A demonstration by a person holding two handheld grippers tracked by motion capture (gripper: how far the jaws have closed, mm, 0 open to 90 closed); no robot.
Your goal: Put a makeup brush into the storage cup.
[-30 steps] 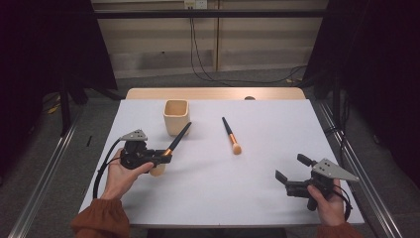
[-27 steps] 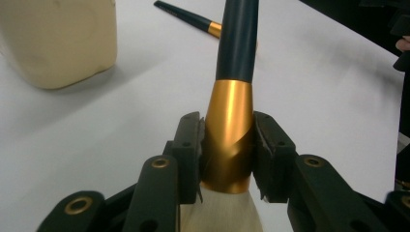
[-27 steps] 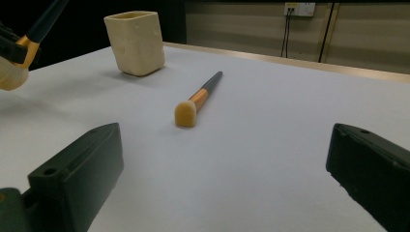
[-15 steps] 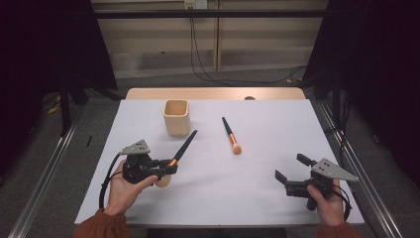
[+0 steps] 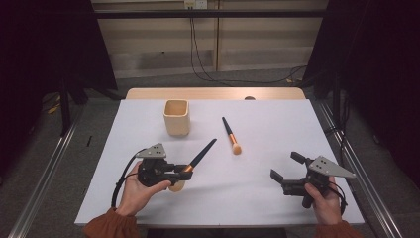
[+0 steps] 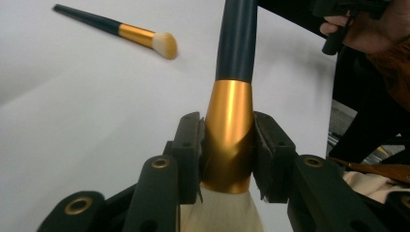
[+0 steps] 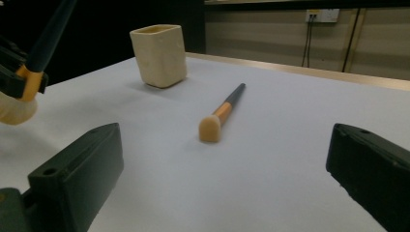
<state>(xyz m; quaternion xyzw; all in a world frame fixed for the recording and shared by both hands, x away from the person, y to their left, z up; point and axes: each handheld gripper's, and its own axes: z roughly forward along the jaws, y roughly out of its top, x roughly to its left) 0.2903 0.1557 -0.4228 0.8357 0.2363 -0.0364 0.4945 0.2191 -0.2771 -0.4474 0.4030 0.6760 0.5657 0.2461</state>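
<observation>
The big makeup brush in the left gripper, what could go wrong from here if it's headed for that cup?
1. The left gripper clamps the big brush on its smooth gold ferrule, so it might slip or twist.
2. The long handle sticks out tilted; tipping it into the narrow cup could knock the cup over.
3. The smaller brush lies loose nearby and could be swept aside.

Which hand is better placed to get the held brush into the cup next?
Left. Its tool is already shut on the large brush, with the cup just beyond. The right tool sits open and far off.
</observation>
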